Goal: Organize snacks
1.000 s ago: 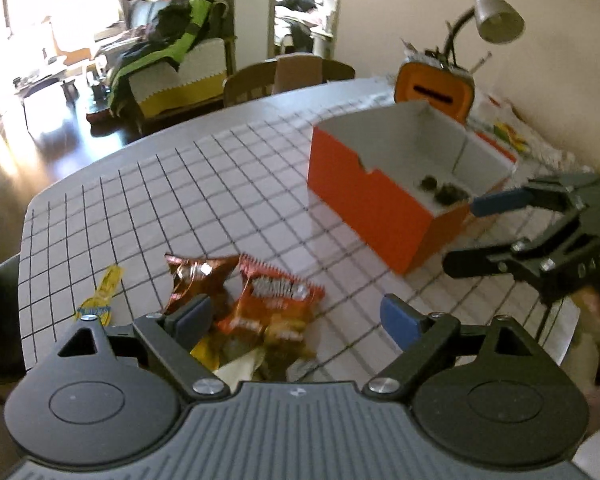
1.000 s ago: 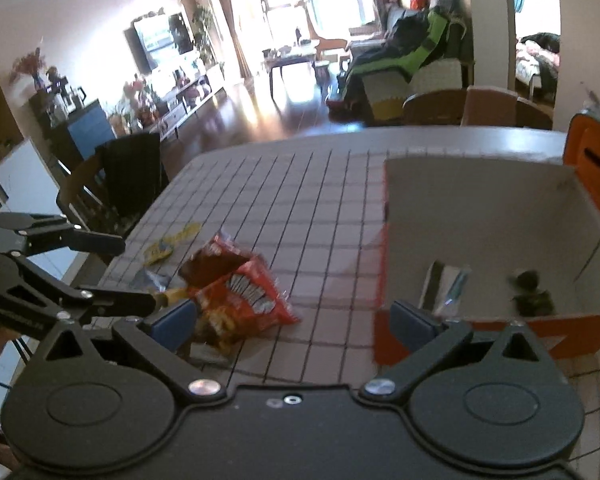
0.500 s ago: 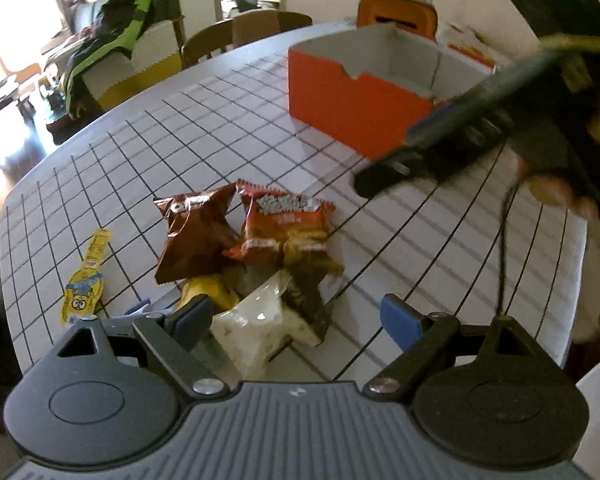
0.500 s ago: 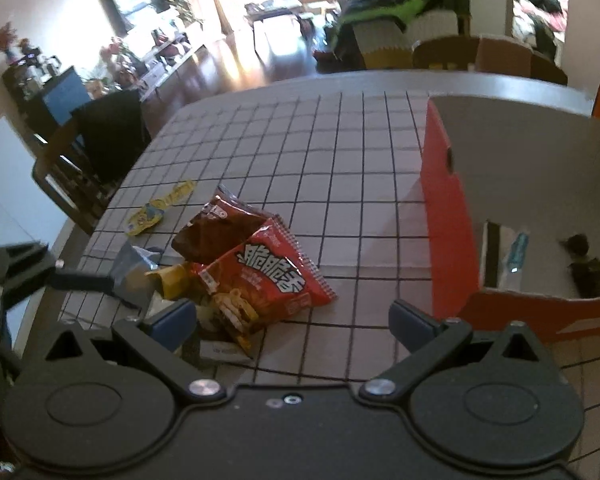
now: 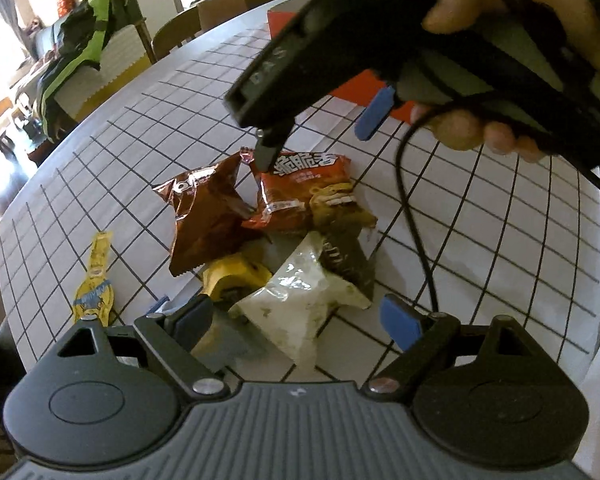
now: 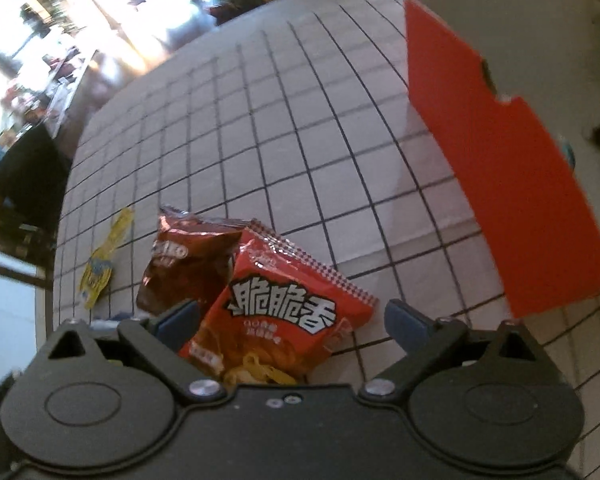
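Observation:
A pile of snack bags lies on the grid-patterned table (image 5: 480,240): a red bag (image 5: 300,188), a brown bag (image 5: 208,216), a yellow pack (image 5: 236,276), a whitish bag (image 5: 296,304) and a dark bag (image 5: 344,256). My left gripper (image 5: 296,320) is open just above the whitish bag. My right gripper (image 6: 292,316) is open and straddles the red bag (image 6: 284,320), with the brown bag (image 6: 180,256) by its left finger. In the left wrist view the right gripper (image 5: 316,136) hangs over the red bag. The orange box (image 6: 500,168) stands at the right.
A flat yellow sachet (image 5: 94,288) lies apart at the left of the pile, near the table's edge; it also shows in the right wrist view (image 6: 100,264). Chairs (image 5: 204,16) stand at the far side of the table.
My right gripper has swung left from the orange box and come down over the red bag. My left gripper has drawn back and tilted down over the pile.

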`<move>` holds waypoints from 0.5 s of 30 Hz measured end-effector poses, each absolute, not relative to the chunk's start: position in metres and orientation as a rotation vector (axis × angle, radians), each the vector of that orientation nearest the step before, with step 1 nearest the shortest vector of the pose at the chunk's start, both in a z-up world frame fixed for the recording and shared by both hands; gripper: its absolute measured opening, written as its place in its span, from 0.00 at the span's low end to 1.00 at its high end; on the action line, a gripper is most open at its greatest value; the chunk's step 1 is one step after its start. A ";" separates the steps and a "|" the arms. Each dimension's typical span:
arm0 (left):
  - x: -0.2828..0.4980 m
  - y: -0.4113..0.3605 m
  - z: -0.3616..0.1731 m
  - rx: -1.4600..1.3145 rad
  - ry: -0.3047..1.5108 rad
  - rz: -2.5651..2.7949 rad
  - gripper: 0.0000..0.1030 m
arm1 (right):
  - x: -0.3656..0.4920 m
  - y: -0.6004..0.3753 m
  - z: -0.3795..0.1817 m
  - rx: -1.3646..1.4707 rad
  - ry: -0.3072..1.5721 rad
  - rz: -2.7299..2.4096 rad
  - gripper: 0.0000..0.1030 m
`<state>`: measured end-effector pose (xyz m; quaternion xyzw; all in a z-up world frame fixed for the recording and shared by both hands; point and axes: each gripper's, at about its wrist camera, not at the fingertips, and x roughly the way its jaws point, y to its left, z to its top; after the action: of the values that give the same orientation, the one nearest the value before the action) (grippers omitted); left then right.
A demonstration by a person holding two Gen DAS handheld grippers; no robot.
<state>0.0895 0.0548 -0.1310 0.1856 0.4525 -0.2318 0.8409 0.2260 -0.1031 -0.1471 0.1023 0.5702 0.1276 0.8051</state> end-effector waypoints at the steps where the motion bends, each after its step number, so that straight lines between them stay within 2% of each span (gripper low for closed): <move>1: 0.090 0.055 -0.132 0.398 0.958 -0.490 0.89 | 0.228 -0.101 -0.150 0.234 1.232 0.253 0.96; 8: 0.096 0.057 -0.136 0.415 0.957 -0.498 0.89 | 0.238 -0.097 -0.163 0.351 1.285 0.143 0.92; 15: 0.098 0.054 -0.139 0.449 0.956 -0.531 0.89 | 0.235 -0.084 -0.168 0.287 1.308 0.133 0.86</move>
<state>0.0978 0.0544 -0.1387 0.2116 0.4505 -0.2505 0.8304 0.2346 -0.0840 -0.1680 0.1329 0.6057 0.0618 0.7821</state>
